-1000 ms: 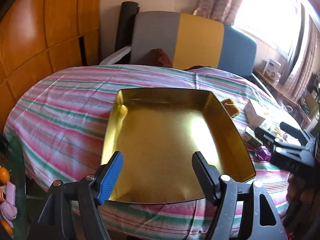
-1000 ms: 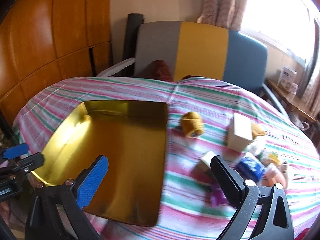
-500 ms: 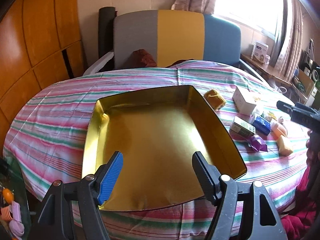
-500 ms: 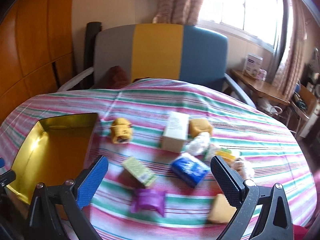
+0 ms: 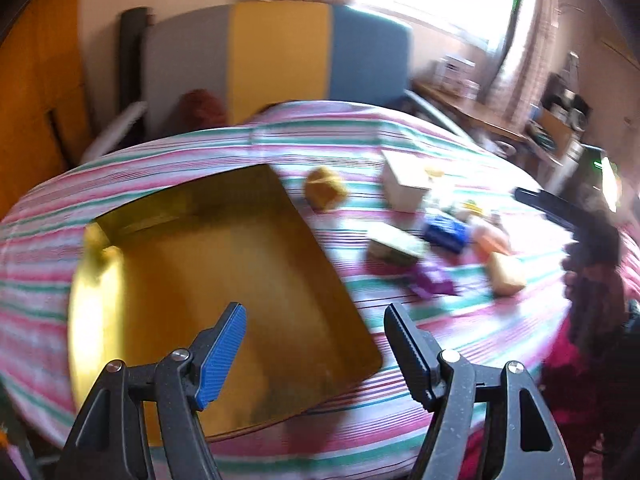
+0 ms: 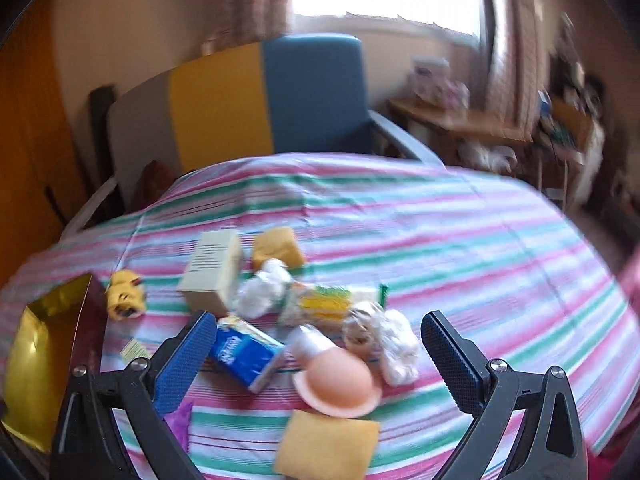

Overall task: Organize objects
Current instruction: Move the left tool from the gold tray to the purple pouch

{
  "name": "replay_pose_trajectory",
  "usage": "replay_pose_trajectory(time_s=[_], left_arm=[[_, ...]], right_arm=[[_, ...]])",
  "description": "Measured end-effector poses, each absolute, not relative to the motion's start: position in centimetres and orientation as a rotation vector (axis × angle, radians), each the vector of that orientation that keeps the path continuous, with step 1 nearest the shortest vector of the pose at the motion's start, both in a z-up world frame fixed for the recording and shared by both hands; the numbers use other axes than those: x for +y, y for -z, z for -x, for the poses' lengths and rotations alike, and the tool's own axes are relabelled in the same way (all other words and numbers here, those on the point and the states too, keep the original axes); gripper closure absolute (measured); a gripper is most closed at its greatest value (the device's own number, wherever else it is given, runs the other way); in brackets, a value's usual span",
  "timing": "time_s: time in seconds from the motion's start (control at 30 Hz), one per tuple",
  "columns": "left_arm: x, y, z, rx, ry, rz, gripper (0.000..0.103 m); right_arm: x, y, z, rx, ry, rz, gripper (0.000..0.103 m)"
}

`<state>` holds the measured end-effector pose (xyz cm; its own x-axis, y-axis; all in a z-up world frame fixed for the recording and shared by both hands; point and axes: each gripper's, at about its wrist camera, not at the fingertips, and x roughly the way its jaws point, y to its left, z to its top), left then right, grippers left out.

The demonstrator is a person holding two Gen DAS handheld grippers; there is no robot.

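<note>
While both claws stand spread and empty, the left gripper (image 5: 314, 346) hangs over the gold tray (image 5: 120, 264), the right gripper (image 6: 316, 354) over clutter (tissue pack (image 6: 246, 354) at nine o'clock).

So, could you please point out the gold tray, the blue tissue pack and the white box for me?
gold tray (image 5: 224, 264), left wrist view, on its bare floor.
blue tissue pack (image 6: 246, 354), right wrist view, on the blue wrapper's top face.
white box (image 6: 212, 264), right wrist view, on its printed top face.
</note>
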<state>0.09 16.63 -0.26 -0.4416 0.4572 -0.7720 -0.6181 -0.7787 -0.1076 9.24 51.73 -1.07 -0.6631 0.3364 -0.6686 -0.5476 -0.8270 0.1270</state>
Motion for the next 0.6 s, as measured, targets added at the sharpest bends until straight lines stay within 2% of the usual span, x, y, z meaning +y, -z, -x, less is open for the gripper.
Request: replay_pose_trajectory(time_s=[0.13, 0.3, 0.53, 0.6], left_arm=[[21.6, 0.8, -1.1, 0.301, -2.085, 1.094, 0.032], [27.8, 3.2, -1.7, 0.396, -1.949, 1.13, 0.032], [32.5, 7.6, 0.0, 0.407, -1.927, 1.274, 0.028], [33.2, 8.7, 0.7, 0.433, -1.952, 1.309, 0.031]], right_arm=[[53.5, 1.8, -9.5, 0.588, -2.421, 0.927, 0.0], [53.4, 1.4, -9.6, 0.62, -2.448, 0.92, 0.0], [53.7, 0.7, -9.9, 0.655, -2.463, 0.868, 0.0], [54.1, 0.5, -10.1, 0.678, -2.458, 0.849, 0.0]])
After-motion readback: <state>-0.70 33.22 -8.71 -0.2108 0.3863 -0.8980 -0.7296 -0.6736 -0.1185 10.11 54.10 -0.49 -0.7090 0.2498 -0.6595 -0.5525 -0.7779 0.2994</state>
